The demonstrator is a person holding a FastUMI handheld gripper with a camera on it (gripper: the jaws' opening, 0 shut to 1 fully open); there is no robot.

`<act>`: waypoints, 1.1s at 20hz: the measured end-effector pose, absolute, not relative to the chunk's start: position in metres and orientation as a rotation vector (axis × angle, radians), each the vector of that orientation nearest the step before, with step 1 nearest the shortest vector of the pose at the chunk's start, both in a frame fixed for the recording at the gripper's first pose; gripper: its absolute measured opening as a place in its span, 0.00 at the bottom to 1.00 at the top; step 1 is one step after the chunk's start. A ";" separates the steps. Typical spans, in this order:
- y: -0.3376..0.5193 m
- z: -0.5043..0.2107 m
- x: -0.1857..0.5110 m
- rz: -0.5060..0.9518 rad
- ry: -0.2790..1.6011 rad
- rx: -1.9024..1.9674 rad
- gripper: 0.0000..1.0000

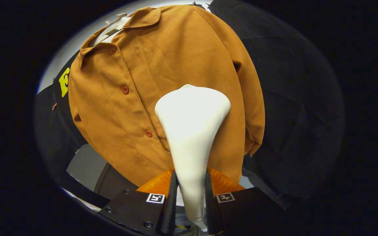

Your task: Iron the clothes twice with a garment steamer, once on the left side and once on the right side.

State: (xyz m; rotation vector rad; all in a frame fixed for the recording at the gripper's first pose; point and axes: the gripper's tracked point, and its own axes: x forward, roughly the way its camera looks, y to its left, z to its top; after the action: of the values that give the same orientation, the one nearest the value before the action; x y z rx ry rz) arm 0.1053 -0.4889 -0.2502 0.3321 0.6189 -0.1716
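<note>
A mustard-brown button-up shirt (136, 98) hangs on a white hanger (115, 24) against the black cloth wall. A white garment steamer (190, 131) runs forward from between my fingers, its narrow handle clamped by both of them. My gripper (190, 186) is shut on that handle. The steamer's wide flat head lies against the shirt's front, to the right of the button row, about mid-height. The shirt's right sleeve (251, 108) hangs down beside the head.
Black cloth (294, 108) backs the shirt on the right and left. Below the shirt's hem are a grey surface (84, 164) and a dark rounded object (110, 183). A pale wall (74, 42) shows above the cloth at upper left.
</note>
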 end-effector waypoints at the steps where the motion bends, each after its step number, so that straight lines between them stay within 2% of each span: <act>1: -0.489 -0.259 0.101 -0.180 0.636 0.340 0.42; 10: -0.488 -0.303 0.068 -0.271 0.747 0.407 0.42; 18: -0.465 -0.208 0.048 -0.336 0.543 0.271 0.42; 22: -0.417 -0.136 0.043 -0.318 0.402 0.164 0.42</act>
State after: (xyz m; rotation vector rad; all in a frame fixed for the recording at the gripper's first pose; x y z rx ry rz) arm 0.0433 -0.4173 -0.1362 0.1638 0.4019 -0.3185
